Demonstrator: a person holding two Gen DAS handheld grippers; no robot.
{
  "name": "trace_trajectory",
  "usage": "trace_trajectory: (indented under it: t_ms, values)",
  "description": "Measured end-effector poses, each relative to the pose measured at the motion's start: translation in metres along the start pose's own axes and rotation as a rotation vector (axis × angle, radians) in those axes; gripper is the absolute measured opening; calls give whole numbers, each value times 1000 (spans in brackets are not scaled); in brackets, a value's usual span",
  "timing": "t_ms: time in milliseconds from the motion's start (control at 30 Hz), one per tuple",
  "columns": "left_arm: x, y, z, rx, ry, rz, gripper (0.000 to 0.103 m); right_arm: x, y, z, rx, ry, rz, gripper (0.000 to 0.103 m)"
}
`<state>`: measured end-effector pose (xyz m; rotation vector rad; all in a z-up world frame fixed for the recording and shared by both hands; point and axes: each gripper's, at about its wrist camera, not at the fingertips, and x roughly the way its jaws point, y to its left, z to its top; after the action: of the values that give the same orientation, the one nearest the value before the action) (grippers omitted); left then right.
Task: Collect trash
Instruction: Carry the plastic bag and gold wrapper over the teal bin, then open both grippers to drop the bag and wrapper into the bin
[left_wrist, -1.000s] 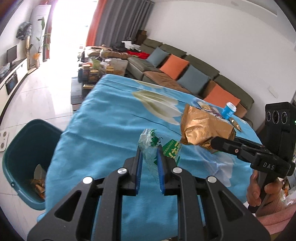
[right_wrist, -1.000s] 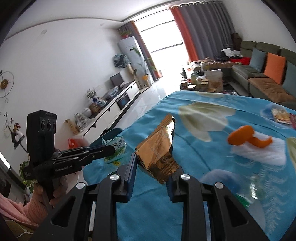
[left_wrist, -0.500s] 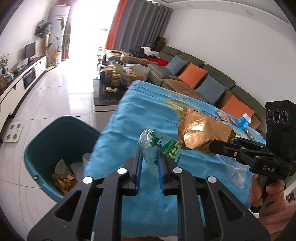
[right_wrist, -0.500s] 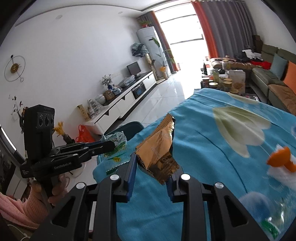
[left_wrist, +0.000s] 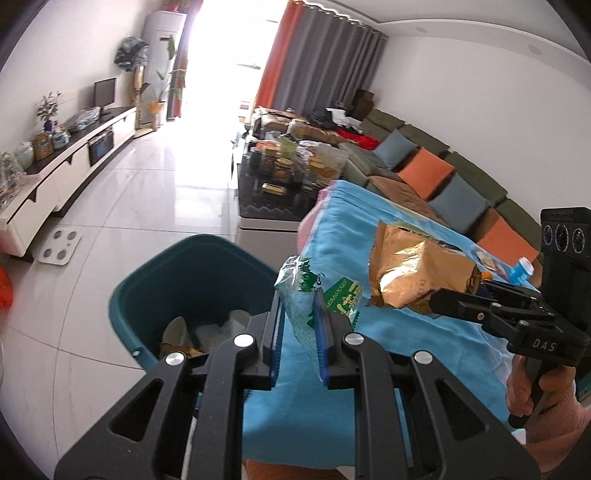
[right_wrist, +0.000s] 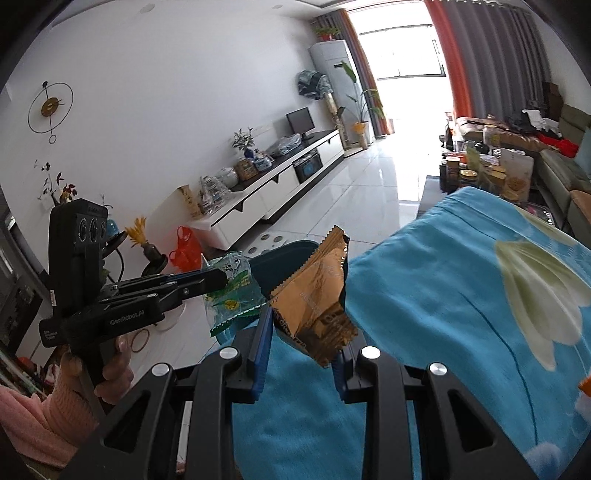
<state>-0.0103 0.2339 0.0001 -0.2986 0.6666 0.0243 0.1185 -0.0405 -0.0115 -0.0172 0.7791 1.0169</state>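
My left gripper (left_wrist: 298, 314) is shut on a clear green-printed plastic wrapper (left_wrist: 301, 291), held above the edge of the blue-clothed table (left_wrist: 343, 221). The same wrapper (right_wrist: 231, 284) and left gripper (right_wrist: 221, 277) show at the left of the right wrist view. My right gripper (right_wrist: 303, 332) is shut on a crumpled gold snack bag (right_wrist: 314, 295). That gold snack bag (left_wrist: 410, 273) hangs at the right of the left wrist view. A teal trash bin (left_wrist: 155, 295) stands on the floor just beyond the table edge, with some trash inside; its rim (right_wrist: 295, 247) peeks out behind the gold bag.
A cluttered dark coffee table (left_wrist: 273, 184) stands beyond the bin, with a long sofa (left_wrist: 443, 177) behind it. A white TV cabinet (left_wrist: 66, 162) lines the left wall. A white scale (left_wrist: 59, 247) lies on the tiled floor. A blue bottle cap (left_wrist: 522, 267) and an orange item (right_wrist: 585, 384) sit on the cloth.
Both grippers have swung left with their wrappers, from over the table toward its edge. The teal bin has come from the far left to near the centre of the left wrist view.
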Motion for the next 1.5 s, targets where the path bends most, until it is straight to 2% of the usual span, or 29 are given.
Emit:
trace_trajectory:
  t_ms: [367,800,1067,1267,1333,1400,1500]
  values:
    - [0,36,3,-45,-9,90,16,36,9,18,-24,51,17,27]
    - [25,56,1,-85,30,153,16,88,20,32,-48,146,3,29]
    - [46,69,-2,-121,70,172,17,119,27,36,-55,208,-21,30]
    - [61,78,-7,-161,98,161,18,137,32,39,-62,236,-26,30]
    - [64,82,-8,-173,100,150,18,140,33,40,-60,238,-23,33]
    - [67,88,-7,-183,99,141,22,142,34,40,-54,236,-10,38]
    - [70,95,-8,-201,99,132,27,140,33,41,-52,229,5,39]
